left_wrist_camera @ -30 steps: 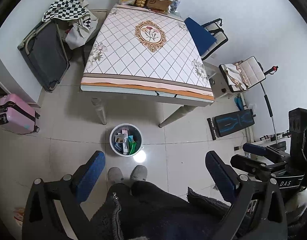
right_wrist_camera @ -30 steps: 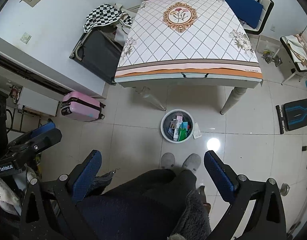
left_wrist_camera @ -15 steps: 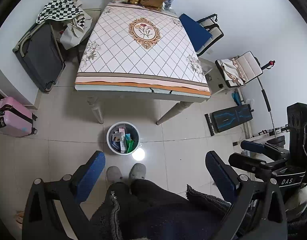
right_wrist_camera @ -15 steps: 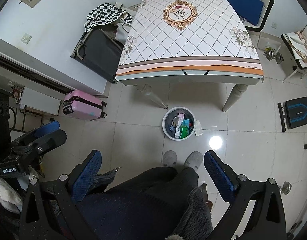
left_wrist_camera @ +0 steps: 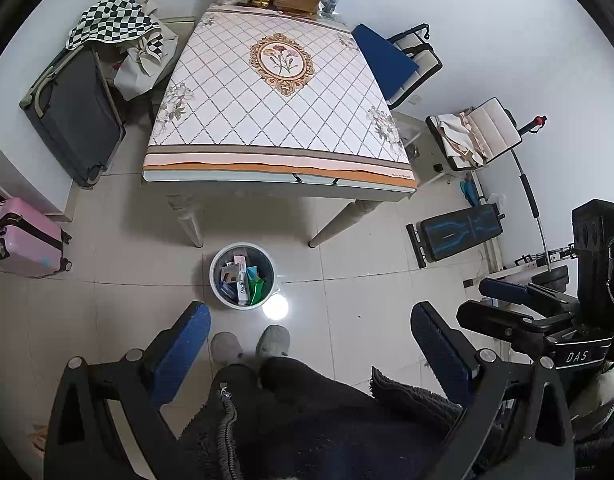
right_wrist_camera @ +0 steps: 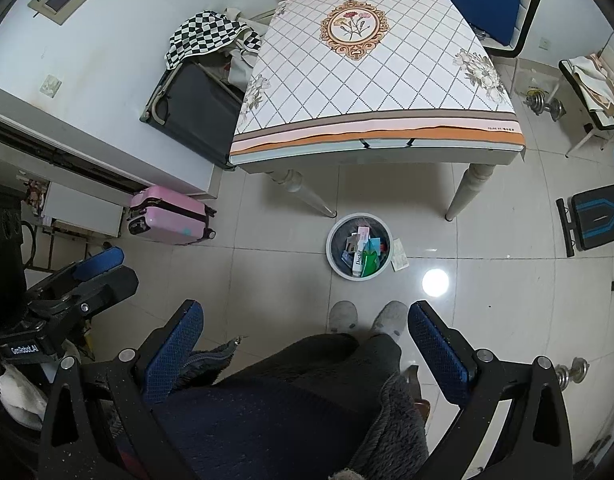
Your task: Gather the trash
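Right wrist view: both hand-held grippers, right and left, hang released and empty above the filled bin; one wrapper lies beside it, probably missed.

bin: stood on the floor just before the counter's near edge, between its two front legs, boxes inside
paper scrap: lay on the floor, touching the bin's right side
counter: stood behind the bin, boxes and packets along its far edge
suitcases: left of the counter
chairs: right of the counter
slippers: near side of the bin
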`<state>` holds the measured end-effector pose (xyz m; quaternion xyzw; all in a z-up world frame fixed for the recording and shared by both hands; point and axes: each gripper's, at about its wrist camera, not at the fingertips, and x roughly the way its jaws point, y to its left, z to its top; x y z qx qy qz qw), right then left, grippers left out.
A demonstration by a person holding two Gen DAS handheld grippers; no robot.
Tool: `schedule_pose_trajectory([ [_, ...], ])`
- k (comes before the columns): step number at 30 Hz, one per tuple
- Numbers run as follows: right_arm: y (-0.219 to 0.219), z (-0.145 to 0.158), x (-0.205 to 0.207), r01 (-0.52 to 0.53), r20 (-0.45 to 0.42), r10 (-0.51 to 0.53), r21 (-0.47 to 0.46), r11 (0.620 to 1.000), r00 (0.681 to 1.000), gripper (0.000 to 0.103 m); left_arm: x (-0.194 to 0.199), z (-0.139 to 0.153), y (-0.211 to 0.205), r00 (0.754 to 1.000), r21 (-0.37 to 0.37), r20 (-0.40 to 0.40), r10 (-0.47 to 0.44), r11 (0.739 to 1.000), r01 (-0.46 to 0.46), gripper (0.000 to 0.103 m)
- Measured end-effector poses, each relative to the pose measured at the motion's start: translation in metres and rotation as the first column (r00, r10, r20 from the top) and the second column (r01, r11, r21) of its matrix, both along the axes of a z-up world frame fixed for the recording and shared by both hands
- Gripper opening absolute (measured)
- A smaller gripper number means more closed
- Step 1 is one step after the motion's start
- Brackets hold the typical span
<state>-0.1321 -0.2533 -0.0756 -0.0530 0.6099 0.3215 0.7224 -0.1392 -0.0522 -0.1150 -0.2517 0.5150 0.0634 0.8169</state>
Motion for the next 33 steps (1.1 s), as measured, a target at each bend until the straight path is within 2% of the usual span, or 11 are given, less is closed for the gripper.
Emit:
schedule_pose_trajectory([
  [33,0.01,-0.001,-0.003,-0.007,-0.001,0.007,0.004,1.0,1.0,0.103,-0.003,-0.001,0.002,1.0,-0.005,-0.001,-0.008,1.0,0.008,0.103],
])
